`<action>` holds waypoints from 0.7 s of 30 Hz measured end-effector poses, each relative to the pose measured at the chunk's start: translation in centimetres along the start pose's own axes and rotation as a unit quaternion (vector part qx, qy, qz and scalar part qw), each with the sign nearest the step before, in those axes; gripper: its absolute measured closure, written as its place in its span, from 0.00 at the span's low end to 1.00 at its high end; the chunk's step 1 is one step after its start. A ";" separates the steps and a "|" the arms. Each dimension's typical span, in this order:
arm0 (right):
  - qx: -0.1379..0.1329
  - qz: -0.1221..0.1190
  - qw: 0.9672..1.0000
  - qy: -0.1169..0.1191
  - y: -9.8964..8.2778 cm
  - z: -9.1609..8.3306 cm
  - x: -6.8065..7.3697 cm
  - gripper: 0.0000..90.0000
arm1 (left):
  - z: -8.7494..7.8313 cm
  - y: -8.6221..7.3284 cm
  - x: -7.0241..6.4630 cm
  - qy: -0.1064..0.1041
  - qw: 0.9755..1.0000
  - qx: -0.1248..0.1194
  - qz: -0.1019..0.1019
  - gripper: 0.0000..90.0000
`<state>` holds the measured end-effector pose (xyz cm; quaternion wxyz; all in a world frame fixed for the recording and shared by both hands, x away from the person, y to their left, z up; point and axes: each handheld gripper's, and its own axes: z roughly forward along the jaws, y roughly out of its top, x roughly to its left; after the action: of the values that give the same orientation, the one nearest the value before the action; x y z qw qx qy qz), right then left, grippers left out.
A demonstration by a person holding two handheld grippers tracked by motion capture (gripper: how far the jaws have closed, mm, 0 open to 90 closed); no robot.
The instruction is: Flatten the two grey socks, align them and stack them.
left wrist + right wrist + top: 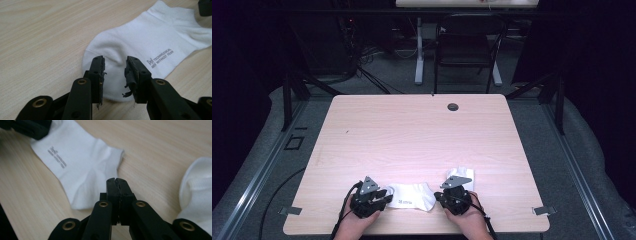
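Observation:
A white ankle sock (pixel 412 196) with grey print lies flat near the table's front edge, between my two grippers. My left gripper (pixel 387 196) is at its left end. In the left gripper view the jaws (pixel 115 67) stand apart over the sock's (pixel 140 40) rounded toe, and the pads do not press on it. My right gripper (pixel 438 196) is at the sock's right end. Its jaws (pixel 116 181) are shut together beside the cuff edge of the sock (pixel 75 162), with nothing seen between them. A second white sock (pixel 462 175) lies crumpled just behind the right gripper.
The light wooden table (pixel 412 135) has a round cable hole (pixel 453 106) near its far edge. A black chair (pixel 464 45) and desk legs stand on the floor beyond. Both hands sit close to the table's front edge.

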<state>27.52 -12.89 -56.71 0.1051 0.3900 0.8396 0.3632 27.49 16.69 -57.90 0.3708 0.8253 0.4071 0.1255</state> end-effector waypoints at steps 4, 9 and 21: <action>-0.024 0.003 1.000 0.015 0.4 -0.2 0.5 0.99 | 0.0 0.0 -0.2 0.000 1.000 0.002 0.006 0.75; -0.004 -0.015 1.000 0.013 0.5 1.3 1.4 0.97 | 0.0 -0.1 -0.8 0.000 1.000 0.004 0.010 0.74; 0.015 -0.018 1.000 -0.011 0.0 1.2 0.4 0.99 | -0.3 -0.3 -1.5 -0.009 1.000 0.007 0.002 0.74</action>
<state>27.82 -11.91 -57.50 0.1149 0.3802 0.8507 0.3443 26.20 15.79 -57.80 0.3682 0.8300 0.4026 0.1160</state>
